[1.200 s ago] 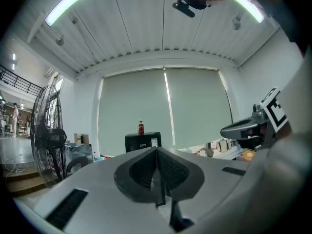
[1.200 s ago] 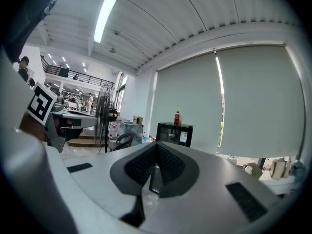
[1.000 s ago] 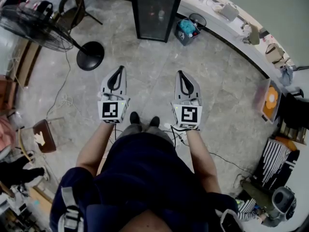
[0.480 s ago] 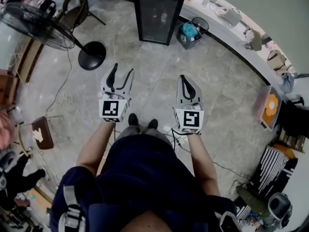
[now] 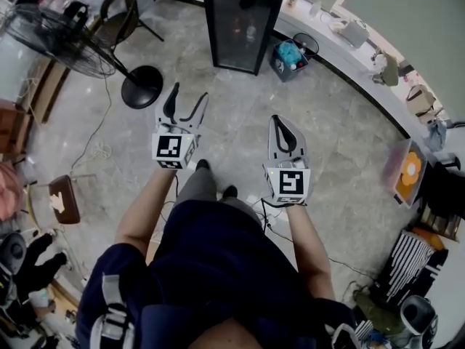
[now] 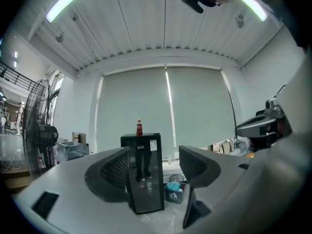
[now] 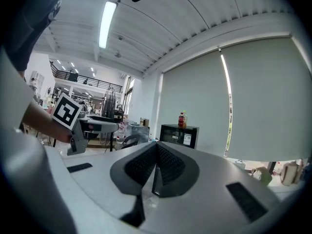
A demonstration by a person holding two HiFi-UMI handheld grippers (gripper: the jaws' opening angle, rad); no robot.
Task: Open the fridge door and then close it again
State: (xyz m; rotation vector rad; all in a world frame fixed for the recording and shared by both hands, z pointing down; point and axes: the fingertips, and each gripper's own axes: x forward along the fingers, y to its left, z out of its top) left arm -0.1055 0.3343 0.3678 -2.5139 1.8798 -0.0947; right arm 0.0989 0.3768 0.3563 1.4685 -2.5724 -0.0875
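A small black fridge (image 5: 243,24) with a glass door stands at the far side of the floor, its door closed and a red bottle (image 6: 139,127) on top. My left gripper (image 5: 187,99) is held level towards it, still well short of it. Its jaws have just been opening and stand open with nothing between them. In the left gripper view the fridge (image 6: 144,174) shows far off between the jaws of that gripper (image 6: 154,160). My right gripper (image 5: 280,122) is shut and empty, further back. The right gripper view shows its closed jaws (image 7: 156,147) and the fridge (image 7: 179,133) beyond.
A standing fan (image 5: 58,38) with a round base (image 5: 142,86) is on the left, with a chair (image 5: 120,9) behind it. A bin (image 5: 289,55) sits right of the fridge. A curved counter (image 5: 363,57) with bags runs along the right. A stool (image 5: 62,202) and cables lie near left.
The left gripper's jaws have gone from shut to wide open, and it has moved forward towards the fridge. The person has stepped forward; the right gripper stays shut.
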